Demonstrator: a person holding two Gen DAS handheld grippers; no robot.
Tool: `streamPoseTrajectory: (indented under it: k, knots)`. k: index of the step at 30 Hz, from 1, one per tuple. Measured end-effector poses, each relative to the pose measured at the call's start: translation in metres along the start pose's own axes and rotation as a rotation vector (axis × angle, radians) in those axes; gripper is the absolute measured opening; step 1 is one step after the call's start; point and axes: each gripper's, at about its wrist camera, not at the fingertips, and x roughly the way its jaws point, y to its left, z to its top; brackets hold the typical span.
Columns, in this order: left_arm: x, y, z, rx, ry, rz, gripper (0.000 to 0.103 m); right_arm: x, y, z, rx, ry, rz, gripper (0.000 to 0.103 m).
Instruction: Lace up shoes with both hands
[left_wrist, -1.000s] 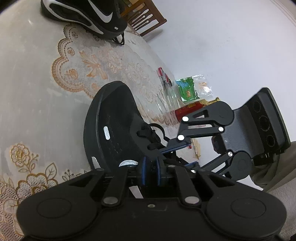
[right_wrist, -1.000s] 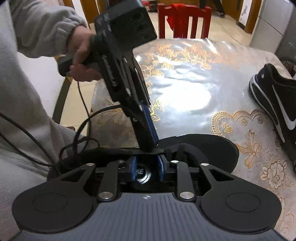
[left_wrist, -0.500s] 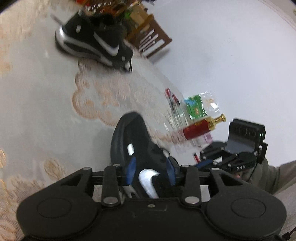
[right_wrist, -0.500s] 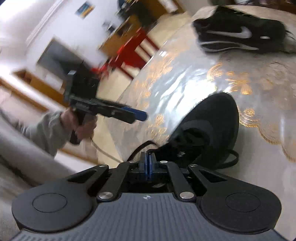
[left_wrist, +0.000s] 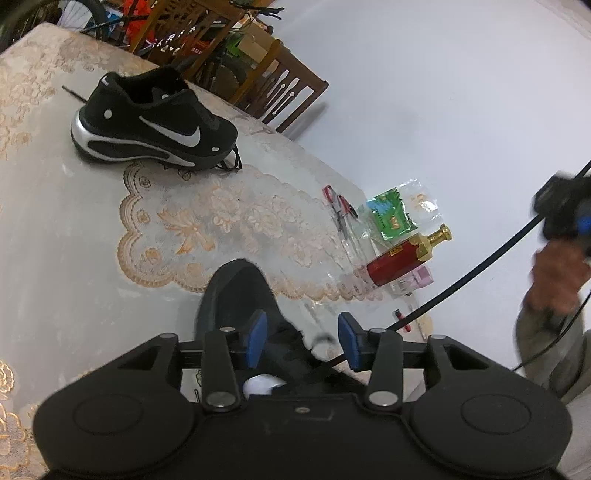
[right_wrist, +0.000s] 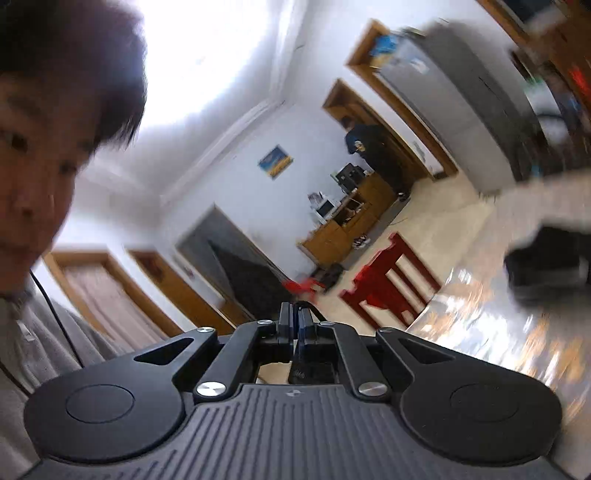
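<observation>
The near shoe (left_wrist: 236, 295) is lying on the desk (left_wrist: 55, 221), toe pointing away, directly under the left gripper (left_wrist: 303, 339). Its black lace (left_wrist: 461, 273) is running taut from the tongue area up and right toward the right gripper (left_wrist: 565, 218), which the person's hand (left_wrist: 557, 273) is lifting high at the frame's edge. In the right wrist view that gripper (right_wrist: 295, 321) is clenched, pads together, with a dark strand at the tips that looks like the lace. The left gripper's jaws are opening, released; the shoe's throat is lying between them, but the pads are not pressing on it.

To do this pull well, I would be drawing the lace straight and steadily until the slack is gone, while steadying the shoe so it is not dragging across the cloth.

A second shoe (left_wrist: 151, 122) is sitting well apart, showing a white swoosh mark. The green packet (left_wrist: 391, 218) and red bottle (left_wrist: 399, 262) carry print too small to read.
</observation>
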Motion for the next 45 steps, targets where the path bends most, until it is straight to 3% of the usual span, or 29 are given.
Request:
streamPoseTrajectory:
  k: [4, 7, 12, 16, 21, 23, 26, 30, 34, 35, 36, 37, 38, 40, 42, 44, 45]
  knots:
    - [-0.001, -0.014, -0.002, 0.070, 0.023, 0.055, 0.042, -0.006, 0.024, 0.023, -0.065, -0.031, 0.005, 0.003]
    - [0.000, -0.022, -0.004, 0.096, 0.029, 0.052, 0.042, -0.006, 0.040, 0.034, -0.092, -0.039, 0.018, 0.003]
    - [0.000, -0.026, -0.004, 0.086, 0.004, 0.034, 0.042, 0.006, 0.033, 0.039, -0.084, -0.064, -0.020, 0.003]
    - [-0.004, -0.020, -0.006, 0.063, -0.009, 0.049, 0.042, 0.018, 0.049, 0.055, -0.177, -0.093, 0.009, 0.003]
    - [-0.010, -0.010, -0.009, 0.036, -0.016, 0.085, 0.043, 0.023, 0.038, 0.065, -0.133, -0.111, 0.009, 0.004]
    - [-0.009, -0.006, -0.010, 0.042, -0.004, 0.101, 0.043, 0.028, 0.047, 0.070, -0.217, -0.079, -0.038, 0.004]
    - [-0.002, 0.003, -0.014, 0.041, 0.026, 0.145, 0.043, 0.041, 0.047, 0.066, -0.244, -0.007, -0.056, 0.004]
    - [0.001, 0.016, -0.017, 0.054, 0.035, 0.214, 0.051, 0.056, 0.034, 0.052, -0.291, 0.117, -0.170, 0.003]
    - [0.012, 0.022, -0.025, 0.120, 0.109, 0.269, 0.052, 0.055, 0.015, 0.055, -0.292, 0.131, -0.249, 0.006]
    - [0.015, 0.023, -0.027, 0.129, 0.120, 0.273, 0.054, 0.058, 0.008, 0.057, -0.293, 0.148, -0.264, 0.014]
    - [0.015, 0.025, -0.029, 0.125, 0.115, 0.260, 0.056, 0.066, 0.000, 0.055, -0.308, 0.172, -0.303, 0.040]
    - [0.015, 0.027, -0.030, 0.121, 0.111, 0.255, 0.057, 0.076, -0.009, 0.051, -0.333, 0.202, -0.358, 0.056]
    - [0.015, 0.028, -0.030, 0.120, 0.110, 0.252, 0.058, 0.086, -0.018, 0.046, -0.358, 0.232, -0.412, 0.083]
    - [0.014, 0.032, -0.031, 0.111, 0.107, 0.242, 0.059, 0.108, -0.041, 0.027, -0.435, 0.321, -0.614, 0.086]
    - [0.014, 0.035, -0.032, 0.094, 0.108, 0.232, 0.060, 0.130, -0.070, -0.001, -0.502, 0.467, -0.841, 0.083]
    - [0.014, 0.037, -0.032, 0.092, 0.110, 0.233, 0.060, 0.140, -0.091, -0.029, -0.521, 0.576, -0.928, 0.081]
    - [0.012, 0.036, -0.031, 0.100, 0.112, 0.241, 0.060, 0.144, -0.095, -0.042, -0.520, 0.619, -0.923, 0.077]
